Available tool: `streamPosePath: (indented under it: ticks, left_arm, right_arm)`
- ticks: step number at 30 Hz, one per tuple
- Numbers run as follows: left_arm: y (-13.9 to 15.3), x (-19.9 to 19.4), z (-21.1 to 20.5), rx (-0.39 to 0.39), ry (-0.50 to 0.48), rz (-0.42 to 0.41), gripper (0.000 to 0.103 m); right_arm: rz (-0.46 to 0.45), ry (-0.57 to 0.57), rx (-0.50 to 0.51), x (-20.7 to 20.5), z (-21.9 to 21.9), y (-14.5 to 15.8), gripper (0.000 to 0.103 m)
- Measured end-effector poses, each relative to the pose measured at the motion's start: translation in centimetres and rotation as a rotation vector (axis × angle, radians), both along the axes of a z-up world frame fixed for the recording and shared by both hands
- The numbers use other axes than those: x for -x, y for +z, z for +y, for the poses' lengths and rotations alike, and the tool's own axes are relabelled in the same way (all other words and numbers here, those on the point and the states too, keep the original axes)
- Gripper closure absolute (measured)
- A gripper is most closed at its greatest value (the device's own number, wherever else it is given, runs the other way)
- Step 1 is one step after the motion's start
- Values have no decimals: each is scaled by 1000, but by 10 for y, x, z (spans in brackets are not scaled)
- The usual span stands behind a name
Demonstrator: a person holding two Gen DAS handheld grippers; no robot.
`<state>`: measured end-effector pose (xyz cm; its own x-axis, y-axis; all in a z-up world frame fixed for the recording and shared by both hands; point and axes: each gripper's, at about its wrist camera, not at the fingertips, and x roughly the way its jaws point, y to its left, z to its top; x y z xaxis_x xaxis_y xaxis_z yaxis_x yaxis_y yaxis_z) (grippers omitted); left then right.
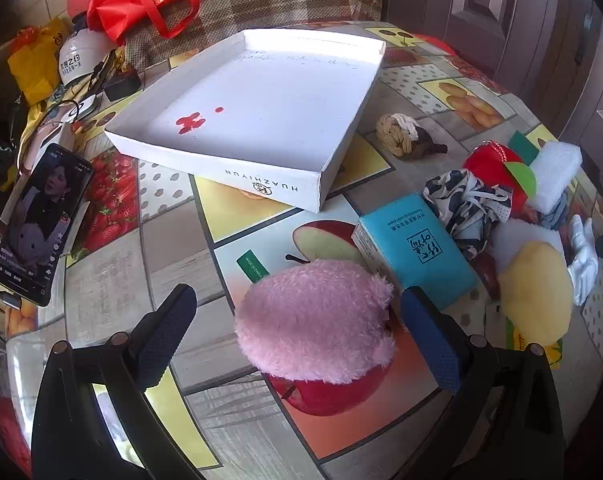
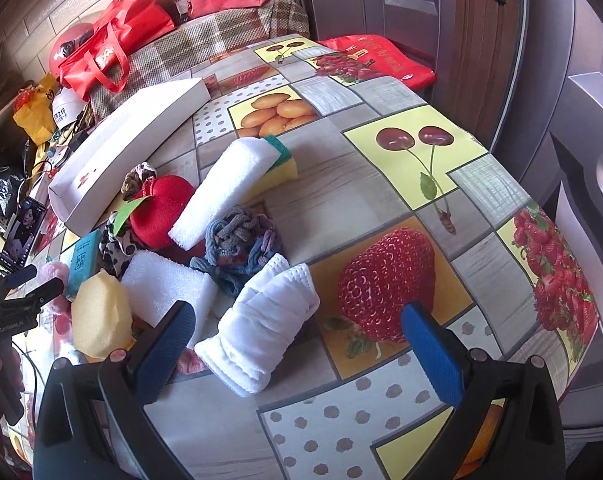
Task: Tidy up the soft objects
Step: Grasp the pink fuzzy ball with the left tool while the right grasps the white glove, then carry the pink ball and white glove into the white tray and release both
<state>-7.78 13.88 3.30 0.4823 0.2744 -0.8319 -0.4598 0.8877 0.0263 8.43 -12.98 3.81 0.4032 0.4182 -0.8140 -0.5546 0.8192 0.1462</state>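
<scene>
Pick-up stage, likely: left gripper (image 1: 299,322), jaws spread, brackets pink plush (image 1: 317,320); next, close and carry to white tray (image 1: 221,152) at 11 o'clock; right gripper (image 2: 297,344) spread over white glove (image 2: 261,326).

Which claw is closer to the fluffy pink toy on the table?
The left claw. Its open fingers sit on either side of the pink toy. The right claw is off to the side, open around a rolled white cloth.

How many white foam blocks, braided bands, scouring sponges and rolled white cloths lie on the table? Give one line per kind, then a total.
White foam blocks: 2
Braided bands: 2
Scouring sponges: 1
Rolled white cloths: 1
Total: 6
</scene>
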Motion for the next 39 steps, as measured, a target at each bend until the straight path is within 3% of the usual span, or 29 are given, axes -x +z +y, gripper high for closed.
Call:
streamPosePath:
  ticks: [2,5,7,8,9,10,11,13,16,22,29,32,39]
  left_arm:
    - [-1,1,2,-6,6,4,0]
    - [-7,-2,6,10,2,27,0]
    - [-13,-4,5,20,-4,37,2]
    - [-15,-4,5,30,-11,36,5]
    - [-17,-4,5,45,-16,34,17]
    - [-20,-3,4,66,-20,31,31]
    - [-21,-2,3,73,-16,25,32]
    - [-19,3,1,75,-20,-4,34]
    - [-11,12,0,79,2,-41,35]
    - [47,21,0,15,44,-176,35]
    - [147,-16,0,-40,14,-330,35]
    - [183,-26,-6,-54,3,-389,35]
    - [251,-30,-13,-169,-20,-473,34]
  right_arm:
    - [5,10,-2,-2,7,-3,1]
    - [35,29,24,-4,21,-14,14]
    - [59,49,68,-3,28,-24,29]
    - [51,56,88,-1,30,-27,32]
    - [22,65,95,3,31,-26,40]
    - [22,83,97,5,32,-26,55]
    - [25,96,94,5,32,-24,55]
    - [57,104,59,3,26,-22,65]
    - [55,80,31,0,14,-14,67]
    - [-155,22,-117,-4,-13,67,67]
    - [-392,64,-363,-1,-2,189,67]
    - [-449,104,-444,2,10,228,67]
    - [-544,156,-556,4,28,288,67]
